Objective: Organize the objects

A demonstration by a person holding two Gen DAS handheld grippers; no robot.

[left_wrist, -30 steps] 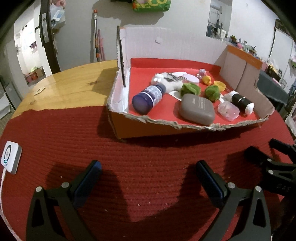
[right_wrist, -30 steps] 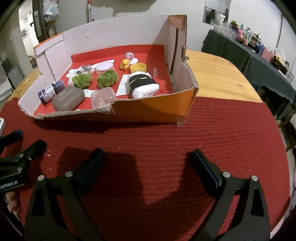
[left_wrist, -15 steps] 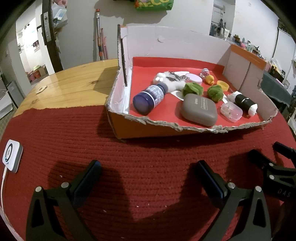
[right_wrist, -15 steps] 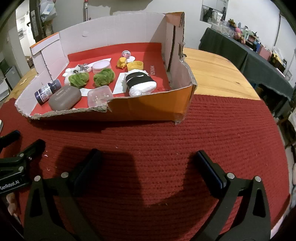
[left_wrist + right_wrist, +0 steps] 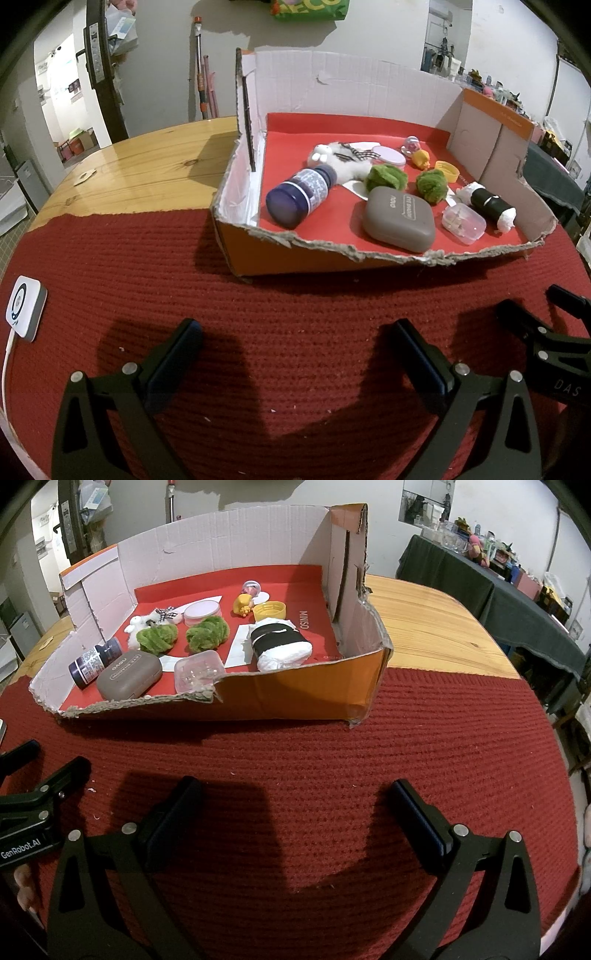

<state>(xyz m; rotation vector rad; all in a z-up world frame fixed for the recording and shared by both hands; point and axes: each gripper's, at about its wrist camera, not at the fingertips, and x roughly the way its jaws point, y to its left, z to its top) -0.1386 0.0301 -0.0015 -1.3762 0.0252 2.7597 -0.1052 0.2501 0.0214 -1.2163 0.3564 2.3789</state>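
Observation:
An open cardboard box (image 5: 295,254) (image 5: 295,698) with a red floor stands on the red mat. In it lie a dark blue bottle (image 5: 299,194) (image 5: 94,661), a grey case (image 5: 399,219) (image 5: 129,675), two green pompoms (image 5: 386,177) (image 5: 207,633), a clear small box (image 5: 463,223) (image 5: 197,670), a black-and-white roll (image 5: 487,205) (image 5: 280,644), a white plush (image 5: 343,158), a yellow toy (image 5: 243,603) and a yellow cap (image 5: 269,610). My left gripper (image 5: 295,354) and right gripper (image 5: 295,812) are open and empty above the mat, in front of the box.
A white square device (image 5: 24,306) with a cable lies at the mat's left edge. The wooden tabletop (image 5: 147,173) (image 5: 436,627) shows behind the mat. A dark-clothed table (image 5: 480,579) stands at the right.
Both grippers have risen slightly and tilted toward the box; the box looks a little nearer. Both stay open and empty.

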